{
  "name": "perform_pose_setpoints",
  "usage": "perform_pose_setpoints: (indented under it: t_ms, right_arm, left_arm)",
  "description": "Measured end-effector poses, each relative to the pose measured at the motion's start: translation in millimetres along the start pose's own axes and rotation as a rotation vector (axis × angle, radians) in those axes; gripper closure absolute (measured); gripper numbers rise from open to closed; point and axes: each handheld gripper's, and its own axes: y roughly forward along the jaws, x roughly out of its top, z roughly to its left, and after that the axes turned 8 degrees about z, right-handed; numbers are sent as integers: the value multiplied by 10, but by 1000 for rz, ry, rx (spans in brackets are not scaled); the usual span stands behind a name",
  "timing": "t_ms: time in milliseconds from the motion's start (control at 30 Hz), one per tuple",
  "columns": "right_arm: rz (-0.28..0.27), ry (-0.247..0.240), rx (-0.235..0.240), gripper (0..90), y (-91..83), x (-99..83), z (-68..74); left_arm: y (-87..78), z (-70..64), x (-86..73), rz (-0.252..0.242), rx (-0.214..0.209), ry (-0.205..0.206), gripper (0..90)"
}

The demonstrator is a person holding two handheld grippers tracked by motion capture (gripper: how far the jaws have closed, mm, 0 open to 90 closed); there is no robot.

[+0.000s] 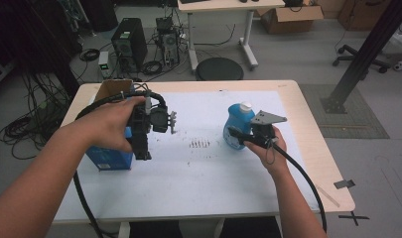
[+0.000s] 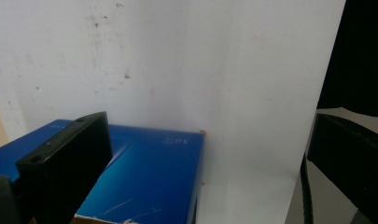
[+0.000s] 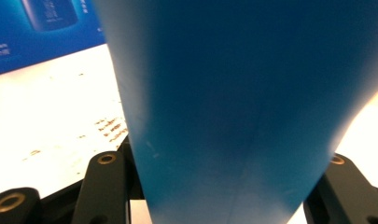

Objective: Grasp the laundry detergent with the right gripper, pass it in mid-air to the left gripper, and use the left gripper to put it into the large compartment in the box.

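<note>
White mat on a wooden table [image 1: 307,148], cabled lab floor behind. Right gripper [image 1: 238,135] is clamped on the blue detergent bottle [image 1: 238,123], upright at 3 o'clock of mat centre; jaws flank its body in the right gripper view. Left gripper [image 1: 148,144] hangs released over the blue carton [image 1: 109,157] at 9 o'clock. Advice: lift straight, keep the cap up, clear the carton. Carton print too blurred to read.

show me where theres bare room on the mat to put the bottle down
The widest free patch is the near half of the white mat, between the box and the right hand. The far strip behind the bottle is also bare. The left edge is crowded by the box and the left gripper, which hangs open over it.
</note>
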Motion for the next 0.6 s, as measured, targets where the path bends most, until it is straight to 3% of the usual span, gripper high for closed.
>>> perform_pose_setpoints:
  t_ms: [233,467,533,567,600]
  right_arm:
    - [26,-50,39,454,-255,117,5]
    - [57,-123,146,454,-483,287,166]
    - [52,-149,180,453,-525,336,234]
    - [39,-165,224,453,-558,380,300]
    - [39,-165,224,453,-558,380,300]
  left_arm:
    - [-29,23,16,-4,0,-3,4]
    - [-134,28,64,-11,9,13,4]
    - [-163,22,77,-14,12,15,4]
    - [-192,11,92,-11,14,20,4]
    - [-192,11,92,-11,14,20,4]
